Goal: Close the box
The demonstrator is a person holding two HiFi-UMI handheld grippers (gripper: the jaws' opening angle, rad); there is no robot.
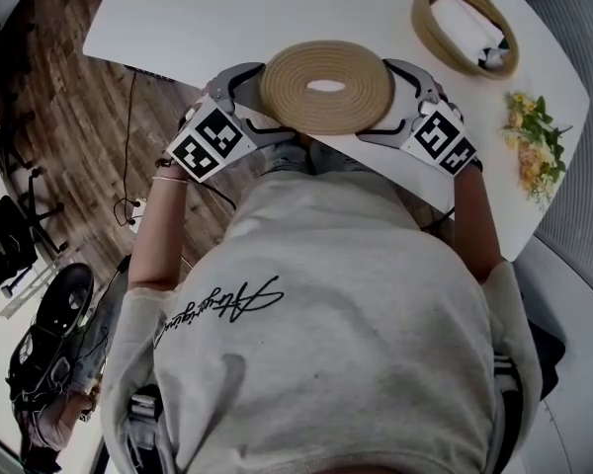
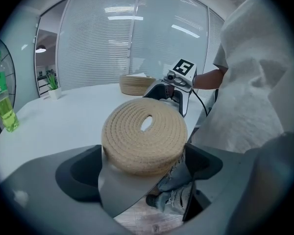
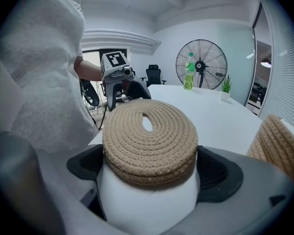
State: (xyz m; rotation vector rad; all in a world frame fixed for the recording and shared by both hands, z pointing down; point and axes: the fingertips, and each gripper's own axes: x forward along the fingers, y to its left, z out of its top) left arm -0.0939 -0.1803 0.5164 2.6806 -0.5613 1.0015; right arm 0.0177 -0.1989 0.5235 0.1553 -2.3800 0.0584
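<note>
Both claws are on the lid (image 1: 326,87) right now. The left claw (image 1: 260,103) has it from its left side and the right claw (image 1: 392,103) from the opposite side, so the lid sits square between the two. Each one's jaws are spread wide, with the rope rim filling the gap and touching the pads on both sides, so I'd call that a grip. The lid is lying flat at the near edge of the table (image 1: 227,18), just in front of the person. Can't tell if it's actually resting on the top or a hair above it. The box (image 1: 427,30) is well away from the claws, forward and off to the right of the right claw, open, with something white inside. Some flowers (image 1: 534,144) lie further out to the right of that claw. A green bottle (image 3: 189,72) and a fan (image 3: 201,62) are way out past the left claw, across the table.
</note>
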